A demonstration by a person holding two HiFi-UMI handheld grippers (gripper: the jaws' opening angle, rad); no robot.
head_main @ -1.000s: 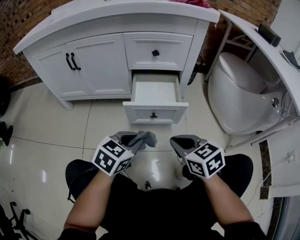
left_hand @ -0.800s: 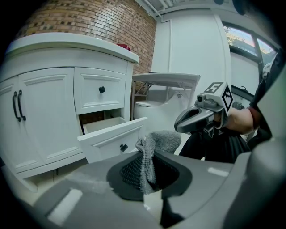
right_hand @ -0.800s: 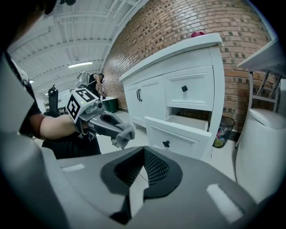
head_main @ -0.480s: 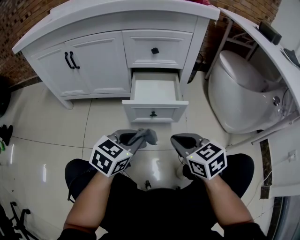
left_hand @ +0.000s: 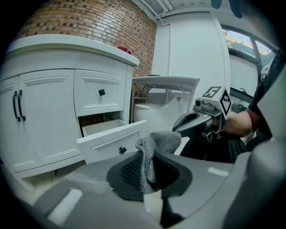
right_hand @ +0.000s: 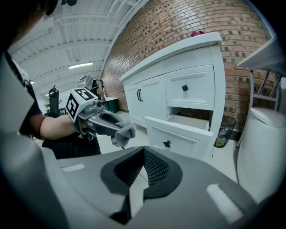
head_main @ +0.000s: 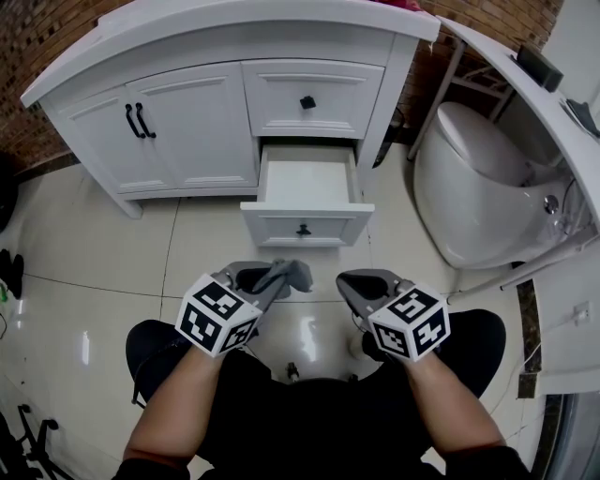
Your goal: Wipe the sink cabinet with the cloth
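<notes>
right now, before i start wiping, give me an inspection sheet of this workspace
surface: glossy pale floor tiles
job's things: white wooden sink cabinet, doors shut, its lower drawer pulled open and looking empty; knitted grey cloth not yet touching the cabinet
clutter: pink item on the cabinet top; dark waste bin with colourful contents beside the cabinet
grippers: left claw shut on the cloth; right claw shut, empty
cables: nothing seen
surroundings: white toilet right of the cabinet; red brick wall behind it
</notes>
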